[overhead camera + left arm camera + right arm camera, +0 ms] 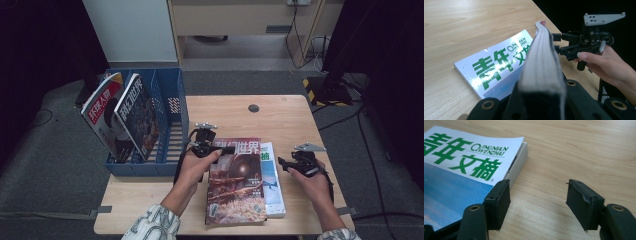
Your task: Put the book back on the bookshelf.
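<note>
Left tool [204,148] is clamped on the top edge of the red magazine [236,181], jaws narrow on its page block; in the left gripper view the pages [541,65] rise straight out from between the jaws, lifted clear of the white magazine. Right tool [292,165] stands half wide with nothing between its jaws, and no pad touches anything.

Desk [280,117]: light wood, seen from the high view.

Blue rack [170,125]: at 9 o'clock on the desk, left edge. Two magazines [122,117] lean in its compartments.

Red magazine: at 6 o'clock, near the front edge, lying over the left part of the white magazine [272,180].

White magazine: just to the 3 o'clock side of the red one, touching it, flat on the desk. Green title characters [464,160] run across its cover. In the right gripper view its corner lies just beyond the left jaw.

Right tool: at 4 o'clock on the desk, just beside the white magazine's right edge.
</note>
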